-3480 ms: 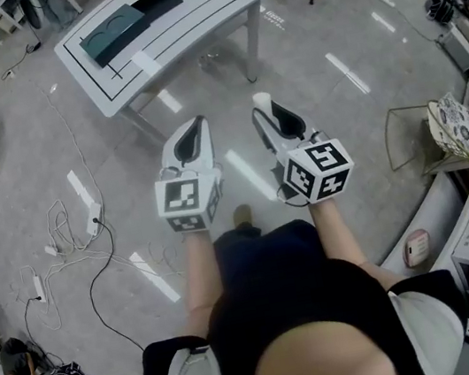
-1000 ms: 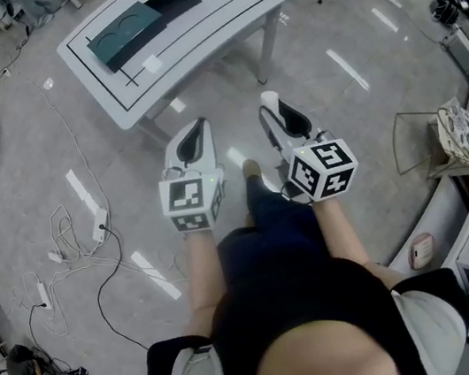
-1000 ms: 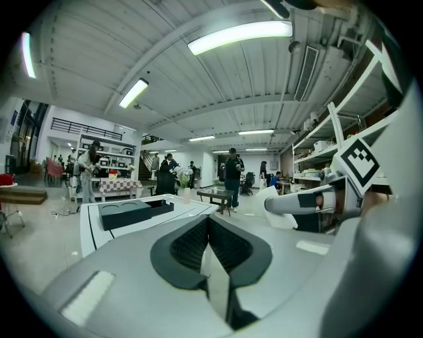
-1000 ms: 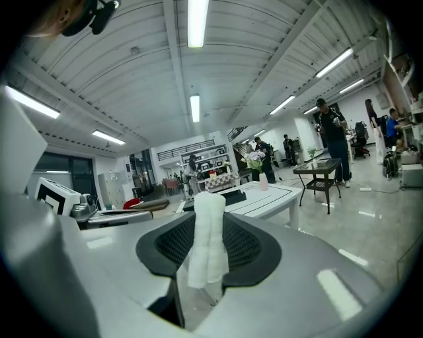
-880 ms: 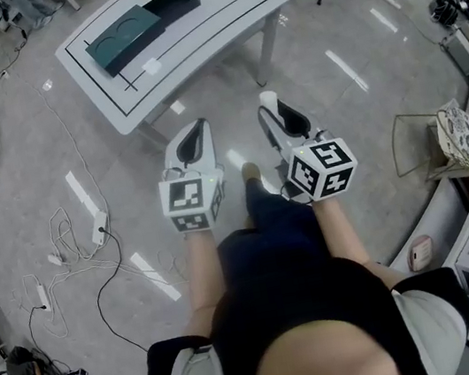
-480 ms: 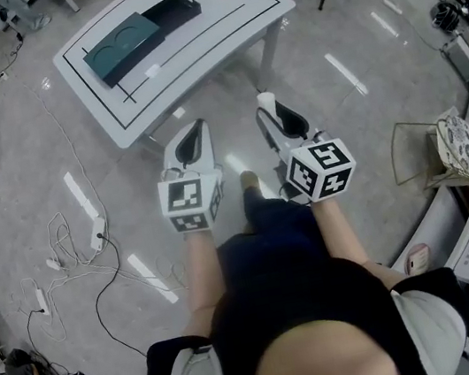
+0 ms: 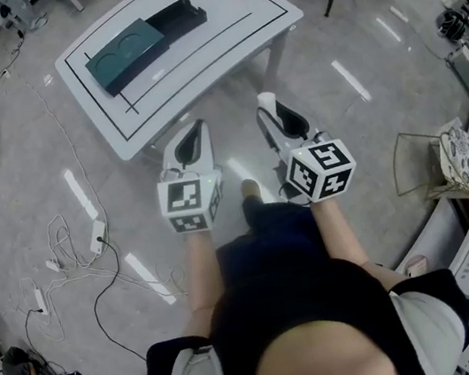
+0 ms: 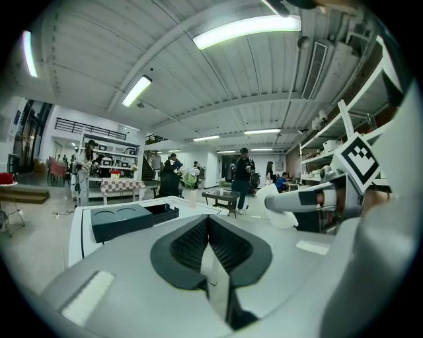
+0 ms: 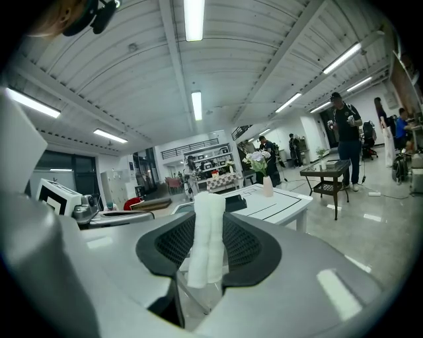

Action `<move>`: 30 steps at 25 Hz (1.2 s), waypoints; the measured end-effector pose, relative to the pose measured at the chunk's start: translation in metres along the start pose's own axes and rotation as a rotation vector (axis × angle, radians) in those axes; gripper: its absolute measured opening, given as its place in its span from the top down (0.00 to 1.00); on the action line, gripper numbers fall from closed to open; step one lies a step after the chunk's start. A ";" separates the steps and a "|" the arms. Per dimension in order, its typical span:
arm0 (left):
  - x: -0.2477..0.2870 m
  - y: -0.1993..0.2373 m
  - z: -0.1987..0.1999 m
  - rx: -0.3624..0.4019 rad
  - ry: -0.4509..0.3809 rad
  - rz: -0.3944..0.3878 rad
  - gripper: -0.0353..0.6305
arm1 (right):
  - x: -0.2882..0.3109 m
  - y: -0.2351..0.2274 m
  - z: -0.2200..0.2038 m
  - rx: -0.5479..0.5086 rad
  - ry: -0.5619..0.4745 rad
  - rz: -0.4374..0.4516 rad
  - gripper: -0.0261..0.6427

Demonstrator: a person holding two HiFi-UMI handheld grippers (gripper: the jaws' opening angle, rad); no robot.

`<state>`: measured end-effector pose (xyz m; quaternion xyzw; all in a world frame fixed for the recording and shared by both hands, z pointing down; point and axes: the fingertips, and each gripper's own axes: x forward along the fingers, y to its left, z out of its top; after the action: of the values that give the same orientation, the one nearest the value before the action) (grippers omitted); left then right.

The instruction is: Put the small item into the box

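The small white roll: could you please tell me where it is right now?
The roll stands upright, clamped in the right gripper, over the floor on the person's right, short of the white table that carries the dark box.

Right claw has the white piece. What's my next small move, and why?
Probably step toward the table and bring the right claw over the box: the claw is shut on the white piece, while the box lies ahead on the tabletop.

The polished grey stone floor (image 7: 22,156) gleams glossy with lamp streaks. At twelve o'clock, the smooth white table (image 7: 226,35) bears a matt dark teal box (image 7: 122,51). The small white roll (image 9: 206,241) looks soft (cloth or foam, unclear) against the right gripper (image 9: 211,219)'s black ribbed pads (image 9: 248,245).
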<state>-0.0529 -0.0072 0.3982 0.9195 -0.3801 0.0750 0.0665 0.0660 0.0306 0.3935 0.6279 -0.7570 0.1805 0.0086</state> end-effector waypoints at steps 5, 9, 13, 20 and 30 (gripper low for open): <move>0.016 0.008 0.001 -0.005 0.003 0.010 0.93 | 0.018 -0.008 0.003 -0.008 0.017 0.018 0.77; 0.032 0.014 0.001 -0.003 0.010 0.011 0.93 | 0.034 -0.015 0.004 -0.001 0.035 0.038 0.77; 0.046 0.021 0.004 -0.005 0.010 0.021 0.93 | 0.048 -0.024 0.009 0.004 0.036 0.045 0.77; 0.072 0.033 0.010 -0.002 0.010 0.028 0.93 | 0.073 -0.038 0.019 0.013 0.033 0.056 0.77; 0.097 0.052 0.017 -0.009 -0.003 0.071 0.93 | 0.105 -0.049 0.031 0.009 0.032 0.096 0.77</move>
<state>-0.0203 -0.1142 0.4031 0.9053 -0.4127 0.0744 0.0673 0.0974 -0.0847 0.4029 0.5879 -0.7852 0.1941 0.0095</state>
